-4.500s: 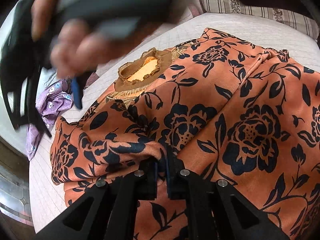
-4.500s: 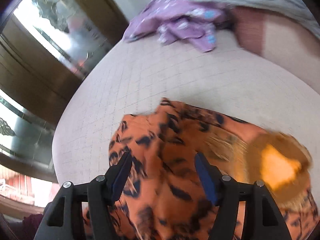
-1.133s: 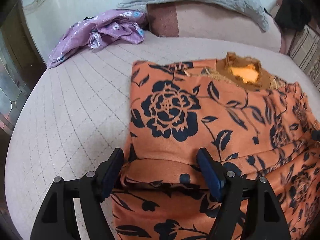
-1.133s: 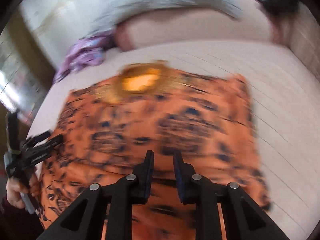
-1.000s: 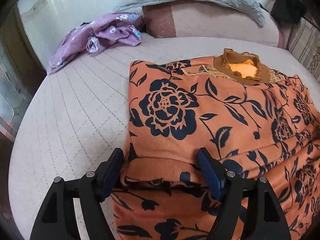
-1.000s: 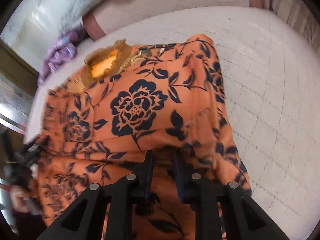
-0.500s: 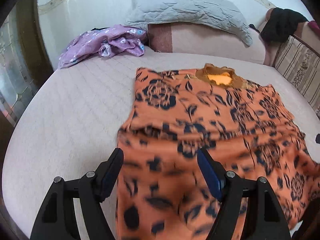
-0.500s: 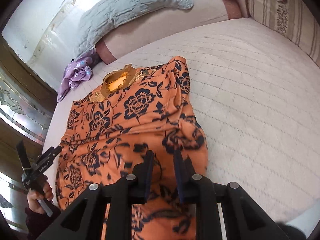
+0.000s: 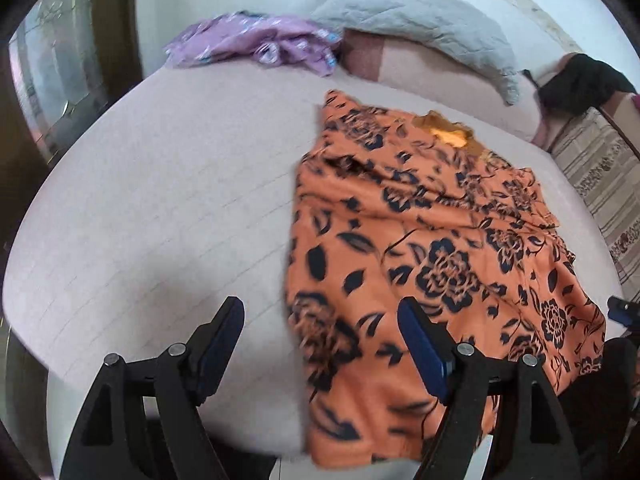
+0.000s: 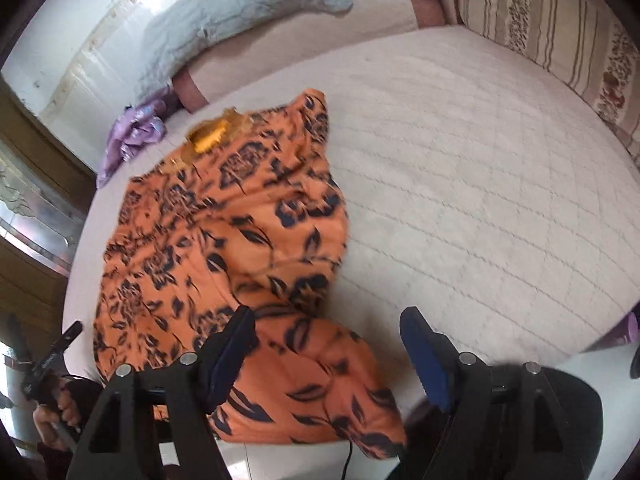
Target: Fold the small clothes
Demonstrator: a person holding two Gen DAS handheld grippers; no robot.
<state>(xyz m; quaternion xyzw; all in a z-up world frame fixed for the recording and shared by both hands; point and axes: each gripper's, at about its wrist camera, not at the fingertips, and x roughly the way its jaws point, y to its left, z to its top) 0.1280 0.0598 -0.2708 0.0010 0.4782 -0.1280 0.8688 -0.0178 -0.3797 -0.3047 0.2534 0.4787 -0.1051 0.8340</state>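
An orange garment with black flowers (image 9: 432, 240) lies spread on the bed, collar at the far end, its near hem hanging over the bed's front edge. It also shows in the right wrist view (image 10: 224, 240). My left gripper (image 9: 320, 344) is open and empty, above the garment's near left corner. My right gripper (image 10: 326, 344) is open and empty, above the garment's near right corner. The left gripper and the hand holding it show at the lower left of the right wrist view (image 10: 44, 364).
The quilted pale bed (image 9: 160, 208) reaches left of the garment and right of it (image 10: 480, 184). A purple garment (image 9: 256, 44) and a grey pillow (image 9: 420, 20) lie at the head. A striped cushion (image 10: 560, 24) lines the right side.
My right gripper was shut on the garment's hem and has opened, letting it go. Both grippers have pulled back toward the bed's front edge. The garment now lies stretched out longer.
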